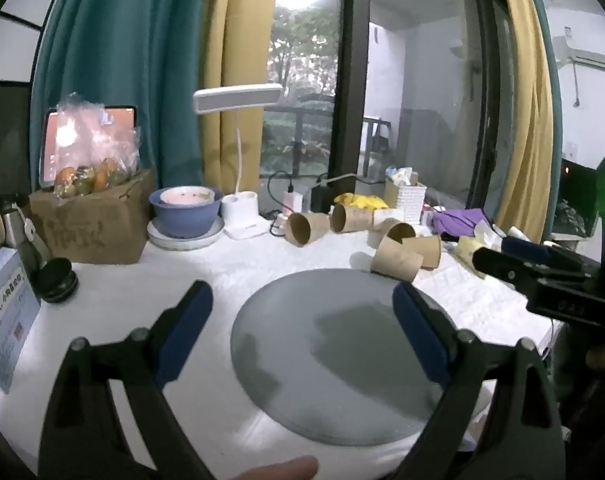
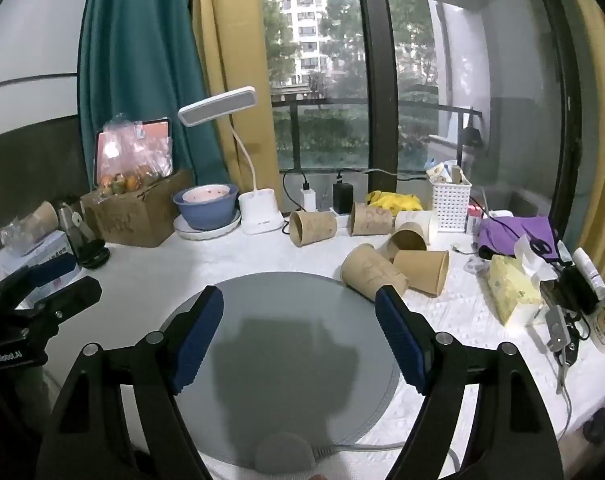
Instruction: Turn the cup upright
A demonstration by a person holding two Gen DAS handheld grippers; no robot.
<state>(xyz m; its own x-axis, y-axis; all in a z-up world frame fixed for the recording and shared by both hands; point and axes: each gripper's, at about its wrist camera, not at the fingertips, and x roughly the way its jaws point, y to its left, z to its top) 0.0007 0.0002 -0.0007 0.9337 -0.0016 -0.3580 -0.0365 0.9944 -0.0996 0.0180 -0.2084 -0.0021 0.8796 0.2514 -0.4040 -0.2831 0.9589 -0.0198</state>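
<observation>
Cup flipping has not begun, by my judgement: both tongs hang empty over the grey round mat. In the right wrist view the right gripper fills the lower centre of the frame, its blue pads spread wide with nothing between them. In the left wrist view the left gripper stands just as wide and just as empty at lower centre.

Outward from the right tongs, the nearest paper cup lies on its side right of centre, touching the mat's far edge, with a second toppled cup against it. More cups lie on their sides farther back, in front of the white lamp and the white basket.

The step in hand looks like the approach. The next move probably calls for the right gripper to reach up-frame and rightward, straddle the nearest cup across its wall, close gently so the paper does not crush, then rotate it mouth up.
</observation>
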